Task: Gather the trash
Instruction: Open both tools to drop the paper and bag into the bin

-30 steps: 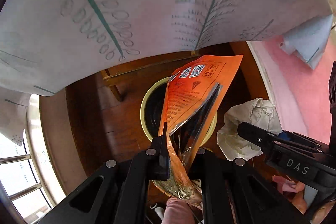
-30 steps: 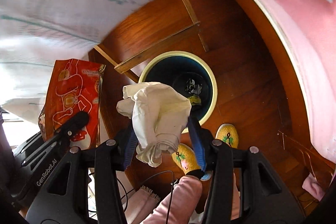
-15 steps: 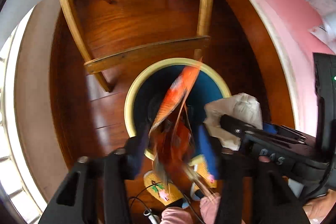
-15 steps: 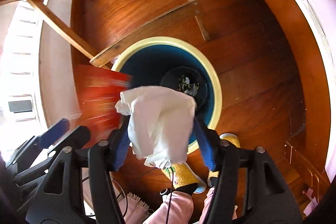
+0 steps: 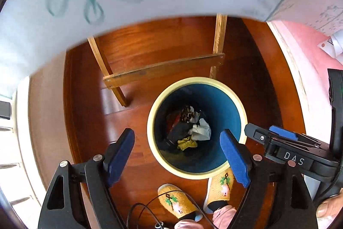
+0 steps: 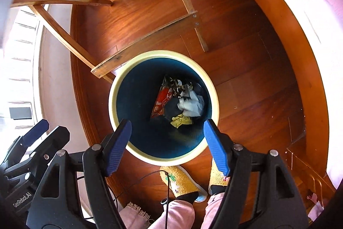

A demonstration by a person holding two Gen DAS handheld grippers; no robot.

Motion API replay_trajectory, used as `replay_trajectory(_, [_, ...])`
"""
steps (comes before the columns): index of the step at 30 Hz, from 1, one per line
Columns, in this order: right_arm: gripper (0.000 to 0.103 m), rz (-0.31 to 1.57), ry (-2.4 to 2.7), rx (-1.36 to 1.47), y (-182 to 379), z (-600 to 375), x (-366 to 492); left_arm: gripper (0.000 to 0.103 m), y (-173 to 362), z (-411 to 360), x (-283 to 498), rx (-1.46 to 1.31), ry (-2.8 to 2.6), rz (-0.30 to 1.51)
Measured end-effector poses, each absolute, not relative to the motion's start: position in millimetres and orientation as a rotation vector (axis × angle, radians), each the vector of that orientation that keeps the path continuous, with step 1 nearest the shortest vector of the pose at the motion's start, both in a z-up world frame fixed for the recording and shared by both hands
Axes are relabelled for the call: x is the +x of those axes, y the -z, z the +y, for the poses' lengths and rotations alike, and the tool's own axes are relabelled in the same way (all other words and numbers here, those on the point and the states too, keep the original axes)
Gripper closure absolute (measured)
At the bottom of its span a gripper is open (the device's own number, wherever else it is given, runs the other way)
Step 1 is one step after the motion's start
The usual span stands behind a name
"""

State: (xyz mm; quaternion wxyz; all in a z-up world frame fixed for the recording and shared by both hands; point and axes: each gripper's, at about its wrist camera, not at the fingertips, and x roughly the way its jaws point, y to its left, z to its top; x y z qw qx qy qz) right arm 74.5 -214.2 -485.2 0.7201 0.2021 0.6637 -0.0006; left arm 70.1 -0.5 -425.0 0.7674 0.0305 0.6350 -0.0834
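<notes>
You had just dropped the wrapper (image 6: 162, 100) and tissue (image 6: 191, 105) into the bin (image 6: 113, 96) at 12 o'clock, leaving both grippers, left (image 5: 177, 148) and right (image 6: 167, 138), with fingers wide apart and empty.

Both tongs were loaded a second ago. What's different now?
Both let go. The left tongs dropped the orange wrapper and the right tongs dropped the crumpled white paper; both pieces now lie inside the bin. Both tongs hang open and empty above it. The bin has not moved.
</notes>
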Motion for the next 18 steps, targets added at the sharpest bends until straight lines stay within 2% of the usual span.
replay_trajectory(8, [0.035,1.443,-0.001,0.416,424,-213,65,0.02,365,-2,63,0.083,0.182,1.371])
replay_trajectory(12, [0.035,1.427,0.004,0.429,381,-214,55,0.024,321,1,57,0.071,0.183,1.364])
replay_trajectory(18, [0.035,1.388,-0.018,0.434,304,-212,38,0.026,250,8,42,0.051,0.191,1.372])
